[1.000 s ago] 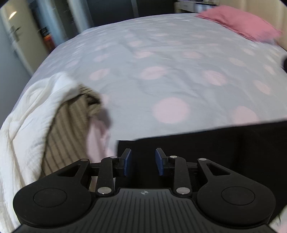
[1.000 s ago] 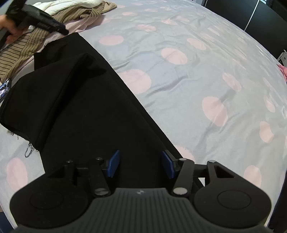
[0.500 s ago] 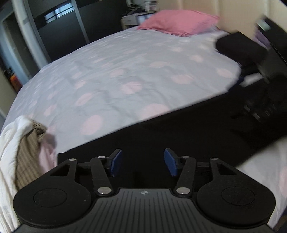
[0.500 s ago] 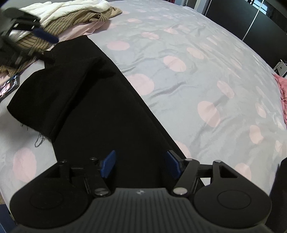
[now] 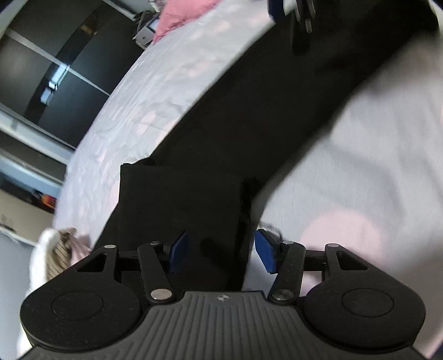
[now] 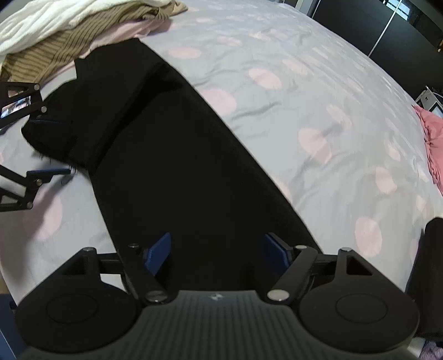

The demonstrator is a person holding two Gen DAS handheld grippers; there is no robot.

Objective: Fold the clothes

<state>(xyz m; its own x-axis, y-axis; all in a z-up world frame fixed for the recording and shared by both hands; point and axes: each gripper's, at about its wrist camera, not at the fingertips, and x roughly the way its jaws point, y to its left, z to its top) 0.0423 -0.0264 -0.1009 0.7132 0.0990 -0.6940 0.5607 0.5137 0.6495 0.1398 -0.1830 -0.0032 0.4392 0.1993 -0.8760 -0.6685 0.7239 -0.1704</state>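
Observation:
A long black garment (image 6: 177,155) lies stretched across the grey bedspread with pink dots (image 6: 304,91); its far end is folded back on itself. My left gripper (image 5: 220,250) is open, its jaws straddling that folded end (image 5: 180,205) near its frayed edge. It also shows at the left edge of the right wrist view (image 6: 47,146), open around the same end. My right gripper (image 6: 218,250) is open, low over the near end of the garment, holding nothing.
A heap of other clothes lies at the bed's far corner: a white knit (image 6: 55,19), a brown striped top (image 6: 63,52) and a pink piece. A pink pillow (image 6: 432,144) lies at the head of the bed. Dark wardrobe doors (image 5: 55,69) stand beyond.
My left gripper has swung round and dropped to the garment's folded end, opening wider. My right gripper has opened a little and stayed over the near end.

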